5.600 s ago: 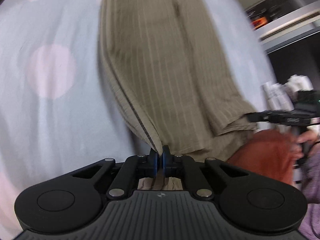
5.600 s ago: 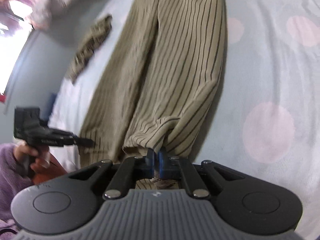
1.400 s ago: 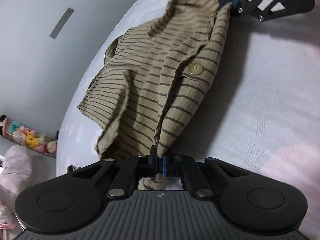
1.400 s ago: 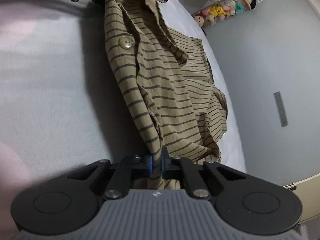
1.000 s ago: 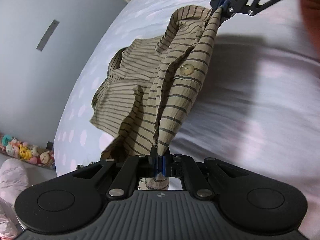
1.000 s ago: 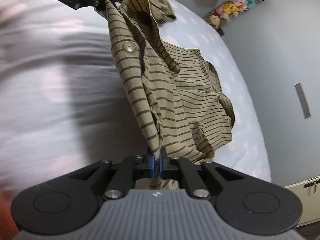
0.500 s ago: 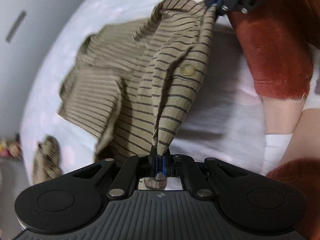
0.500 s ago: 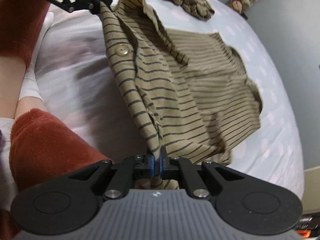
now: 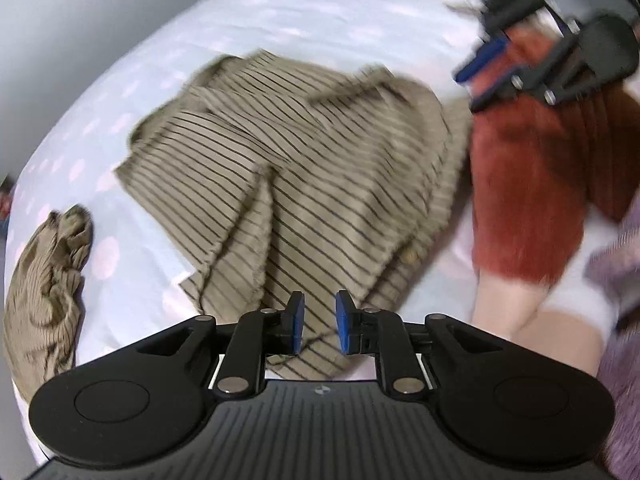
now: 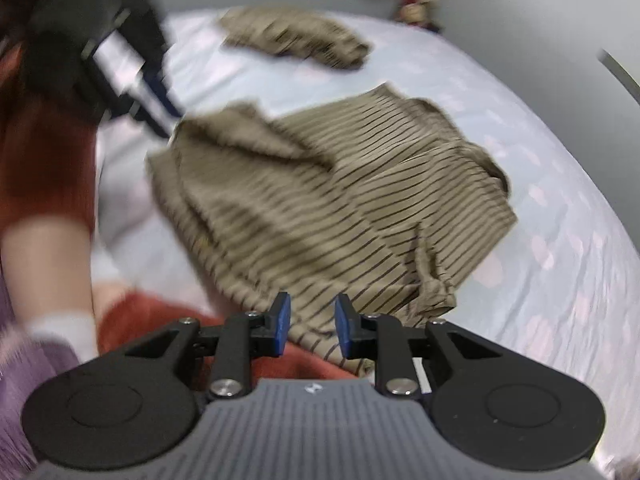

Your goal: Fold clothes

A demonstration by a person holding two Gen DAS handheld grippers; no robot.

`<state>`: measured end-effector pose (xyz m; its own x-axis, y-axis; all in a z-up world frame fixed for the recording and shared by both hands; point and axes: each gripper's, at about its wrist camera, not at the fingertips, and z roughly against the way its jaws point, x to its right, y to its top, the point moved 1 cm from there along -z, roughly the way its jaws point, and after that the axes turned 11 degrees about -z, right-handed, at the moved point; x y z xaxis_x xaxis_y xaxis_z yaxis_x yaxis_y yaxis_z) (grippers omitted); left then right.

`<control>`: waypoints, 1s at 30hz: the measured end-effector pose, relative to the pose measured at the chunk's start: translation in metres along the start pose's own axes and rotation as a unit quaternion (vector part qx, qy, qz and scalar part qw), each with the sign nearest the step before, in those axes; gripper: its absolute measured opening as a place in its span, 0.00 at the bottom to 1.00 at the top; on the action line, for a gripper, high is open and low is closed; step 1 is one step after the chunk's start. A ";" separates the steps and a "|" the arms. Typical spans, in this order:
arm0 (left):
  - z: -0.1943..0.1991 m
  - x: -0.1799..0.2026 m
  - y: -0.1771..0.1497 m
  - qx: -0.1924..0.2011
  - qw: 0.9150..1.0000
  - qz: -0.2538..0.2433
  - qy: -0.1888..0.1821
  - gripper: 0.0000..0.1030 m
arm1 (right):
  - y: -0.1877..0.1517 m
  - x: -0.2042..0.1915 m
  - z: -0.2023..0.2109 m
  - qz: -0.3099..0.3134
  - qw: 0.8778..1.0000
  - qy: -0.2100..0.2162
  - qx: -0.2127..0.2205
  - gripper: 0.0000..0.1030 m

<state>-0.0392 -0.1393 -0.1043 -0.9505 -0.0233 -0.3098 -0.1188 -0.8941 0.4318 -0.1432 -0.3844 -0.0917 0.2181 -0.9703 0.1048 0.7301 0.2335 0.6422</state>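
Just beyond both pairs of parting fingertips, the striped shirt (image 9: 304, 184) is lying loose on the bed (image 9: 280, 12), as the left gripper (image 9: 319, 322) and right gripper (image 10: 309, 322) are opening, empty, apparently releasing it there for folding.

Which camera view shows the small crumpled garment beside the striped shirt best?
The left wrist view: the crumpled garment lies at its left edge, fairly sharp, with folds visible. In the right wrist view it lies at the top beyond the shirt, smaller and blurred.
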 end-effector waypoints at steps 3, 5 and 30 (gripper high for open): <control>-0.002 -0.015 -0.002 0.009 0.998 0.061 0.015 0.24 | -0.001 0.014 0.002 -0.069 0.997 -0.012 0.018 0.30; -0.004 -0.029 -0.004 0.012 0.995 0.101 0.022 0.24 | -0.004 0.025 0.001 -0.114 0.993 -0.016 0.017 0.31; -0.027 -0.109 -0.024 0.095 0.919 0.383 0.007 0.40 | 0.032 0.085 -0.076 -0.186 0.982 -0.028 0.000 0.57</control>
<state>0.0746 -0.1272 -0.1040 -0.7724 -0.6202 0.1370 0.5349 -0.5190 0.6667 -0.0523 -0.4542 -0.1204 -0.0992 -0.9905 -0.0954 0.7520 -0.1374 0.6447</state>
